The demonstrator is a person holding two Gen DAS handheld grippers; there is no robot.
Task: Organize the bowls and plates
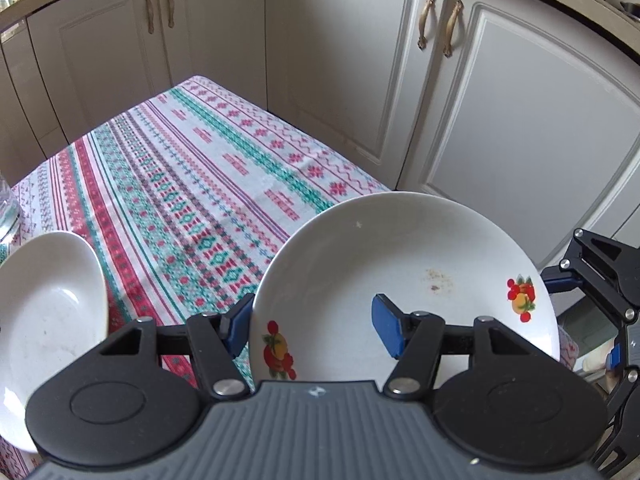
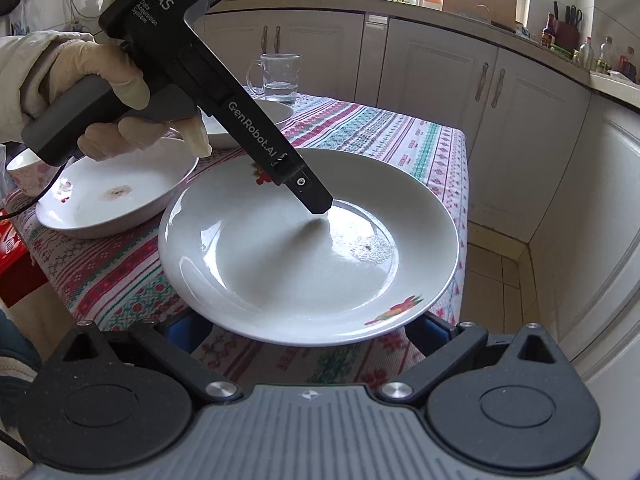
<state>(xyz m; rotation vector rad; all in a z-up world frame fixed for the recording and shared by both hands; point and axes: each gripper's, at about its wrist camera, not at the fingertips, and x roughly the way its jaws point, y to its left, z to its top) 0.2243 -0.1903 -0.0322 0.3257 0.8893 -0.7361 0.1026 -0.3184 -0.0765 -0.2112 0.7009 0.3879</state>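
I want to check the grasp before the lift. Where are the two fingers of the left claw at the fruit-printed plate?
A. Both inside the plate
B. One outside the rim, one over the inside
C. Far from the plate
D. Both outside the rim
B: in the left wrist view the left claw straddles the rim of the fruit-printed plate, one finger outside, one over the inside.

Black matte linkage arms on both tongs, joined by round silver rivets and small silver screws. Blue rubber pads [image 1: 386, 330] at the fingertips of the left tongs [image 1: 312, 330]; blue pads likewise on the right tongs [image 2: 308, 330]. Grey ribbed housing with a small white emblem, flanked by two black round discs. At upper left of the right wrist view, cream latex glove on the left hand [image 2: 116, 92], pale sleeve, thin black cable, white lettering "DAS" and "GenRobot.AI" along the black body.
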